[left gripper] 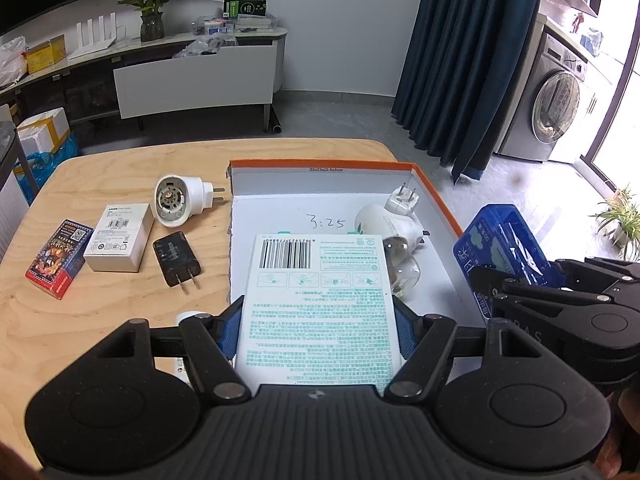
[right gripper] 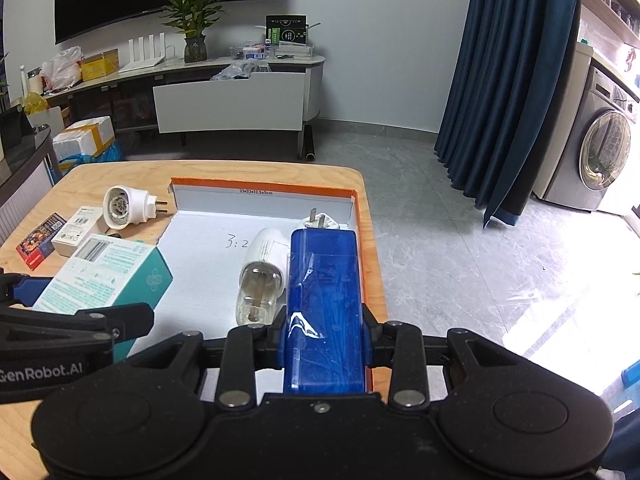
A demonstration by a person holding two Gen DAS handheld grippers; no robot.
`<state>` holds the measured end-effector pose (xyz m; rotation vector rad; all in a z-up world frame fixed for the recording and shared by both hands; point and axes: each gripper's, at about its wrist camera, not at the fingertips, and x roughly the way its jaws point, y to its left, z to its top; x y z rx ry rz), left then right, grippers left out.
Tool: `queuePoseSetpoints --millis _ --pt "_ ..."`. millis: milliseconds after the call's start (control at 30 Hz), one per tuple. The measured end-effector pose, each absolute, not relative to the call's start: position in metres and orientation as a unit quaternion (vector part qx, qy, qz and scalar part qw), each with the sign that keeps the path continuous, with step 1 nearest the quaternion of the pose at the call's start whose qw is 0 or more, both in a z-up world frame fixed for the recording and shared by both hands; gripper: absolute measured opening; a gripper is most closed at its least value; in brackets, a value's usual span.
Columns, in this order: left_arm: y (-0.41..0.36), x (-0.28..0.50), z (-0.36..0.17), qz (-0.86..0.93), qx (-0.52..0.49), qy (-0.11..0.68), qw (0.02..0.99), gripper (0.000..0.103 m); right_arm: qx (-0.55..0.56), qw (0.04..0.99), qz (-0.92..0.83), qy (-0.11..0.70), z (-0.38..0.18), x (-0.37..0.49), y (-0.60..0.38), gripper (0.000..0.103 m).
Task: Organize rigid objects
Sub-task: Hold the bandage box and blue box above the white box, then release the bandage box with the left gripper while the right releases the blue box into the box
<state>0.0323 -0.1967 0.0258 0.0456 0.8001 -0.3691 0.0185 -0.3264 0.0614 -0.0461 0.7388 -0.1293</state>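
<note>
My left gripper [left gripper: 318, 334] is shut on a white and teal carton [left gripper: 318, 304] with a barcode, held over the near part of the orange-rimmed white tray [left gripper: 320, 166]. In the right wrist view the same carton [right gripper: 104, 274] hangs at the left over the tray [right gripper: 264, 188]. My right gripper [right gripper: 324, 344] is shut on a blue plastic case [right gripper: 324, 300], held above the tray's right side; the blue case [left gripper: 500, 240] also shows at the right of the left wrist view. Inside the tray lie a white plug-in device with a clear bottle [right gripper: 260, 280] and a white plug [left gripper: 404, 200].
On the wooden table [left gripper: 100, 320] left of the tray lie a round white plug adapter [left gripper: 180, 200], a black charger [left gripper: 178, 258], a small white box [left gripper: 120, 238] and a red and blue card box [left gripper: 56, 258]. The table's right edge runs close beside the tray.
</note>
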Motion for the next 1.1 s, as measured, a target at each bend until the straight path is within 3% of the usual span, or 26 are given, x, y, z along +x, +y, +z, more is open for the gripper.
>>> queuePoseSetpoints --millis 867,900,933,967,1100 --pt "-0.204 0.055 0.015 -0.168 0.033 0.389 0.905 0.072 -0.038 0.925 -0.069 0.372 0.052 0.041 -0.334 0.041" --pt "-0.204 0.056 0.015 -0.167 0.033 0.389 0.905 0.072 -0.038 0.926 -0.067 0.37 0.052 0.043 -0.335 0.043" --pt "-0.204 0.057 0.014 -0.167 0.033 0.39 0.905 0.072 -0.037 0.928 -0.063 0.365 0.052 0.044 -0.335 0.057" --pt "-0.205 0.059 0.014 -0.167 0.034 0.39 0.905 0.072 -0.035 0.931 -0.057 0.359 0.054 0.044 -0.335 0.062" --pt "-0.206 0.064 0.01 -0.165 0.036 0.394 0.904 0.072 -0.021 0.938 -0.054 0.341 0.059 0.041 -0.338 0.064"
